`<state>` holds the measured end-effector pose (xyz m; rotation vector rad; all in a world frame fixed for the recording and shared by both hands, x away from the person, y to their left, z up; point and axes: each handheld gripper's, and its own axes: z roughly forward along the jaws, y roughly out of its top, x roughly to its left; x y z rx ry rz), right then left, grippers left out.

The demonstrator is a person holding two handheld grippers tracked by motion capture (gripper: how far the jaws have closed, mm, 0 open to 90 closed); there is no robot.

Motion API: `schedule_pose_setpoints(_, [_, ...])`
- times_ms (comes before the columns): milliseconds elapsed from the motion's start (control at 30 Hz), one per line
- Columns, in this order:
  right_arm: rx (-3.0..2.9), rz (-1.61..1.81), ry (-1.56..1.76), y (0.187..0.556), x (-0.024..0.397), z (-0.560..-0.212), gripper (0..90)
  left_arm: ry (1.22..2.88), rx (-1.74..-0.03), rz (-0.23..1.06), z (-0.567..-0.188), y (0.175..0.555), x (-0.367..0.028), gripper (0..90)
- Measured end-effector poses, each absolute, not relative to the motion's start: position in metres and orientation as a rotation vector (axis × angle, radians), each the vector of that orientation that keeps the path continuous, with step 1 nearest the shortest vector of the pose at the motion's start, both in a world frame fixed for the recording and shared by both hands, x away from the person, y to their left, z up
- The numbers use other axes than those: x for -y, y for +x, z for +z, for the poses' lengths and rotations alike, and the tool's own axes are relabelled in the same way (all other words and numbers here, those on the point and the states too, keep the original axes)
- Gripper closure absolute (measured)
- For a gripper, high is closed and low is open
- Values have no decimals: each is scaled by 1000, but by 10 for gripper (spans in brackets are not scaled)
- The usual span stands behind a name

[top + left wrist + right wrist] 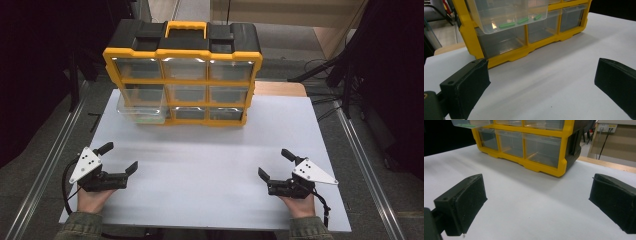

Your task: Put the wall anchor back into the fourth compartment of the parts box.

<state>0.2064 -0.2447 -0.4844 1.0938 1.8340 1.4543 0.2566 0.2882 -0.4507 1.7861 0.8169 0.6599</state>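
A yellow and black organizer (183, 75) with clear drawers stands at the back of the white table (210, 155). Its middle-left drawer (141, 107) is pulled out; in the left gripper view that drawer (509, 12) holds green pieces (507, 25). My left gripper (119, 157) rests near the table's front left, open, with nothing between its jaws. At the front right my right gripper (276, 163) is open and empty too. In the left gripper view the organizer (524, 50) stands ahead of the gripper (542, 82). The right gripper view shows the organizer (544, 165) farther off beyond its gripper (537, 205).
Metal rails (55, 155) run along both sides of the table. Black stands and cables (345, 75) are on the floor at the right. A wooden board edge (280, 89) shows behind the organizer.
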Motion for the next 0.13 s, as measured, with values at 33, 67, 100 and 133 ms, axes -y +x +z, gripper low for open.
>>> schedule_pose_setpoints(33, [-1835,1454,1096,206,245,-484,8,1782,-819,659,-451,256,-289,0])
schedule_pose_setpoints(67, [-1835,1454,1097,206,244,-485,8,1780,-817,658,-451,256,-289,0])
schedule_pose_setpoints(100, [-1834,1453,1096,207,244,-485,8,1782,-814,657,-451,256,-290,0])
schedule_pose_setpoints(133, [-1834,1454,1096,207,244,-485,8,1784,-812,659,-451,256,-290,0])
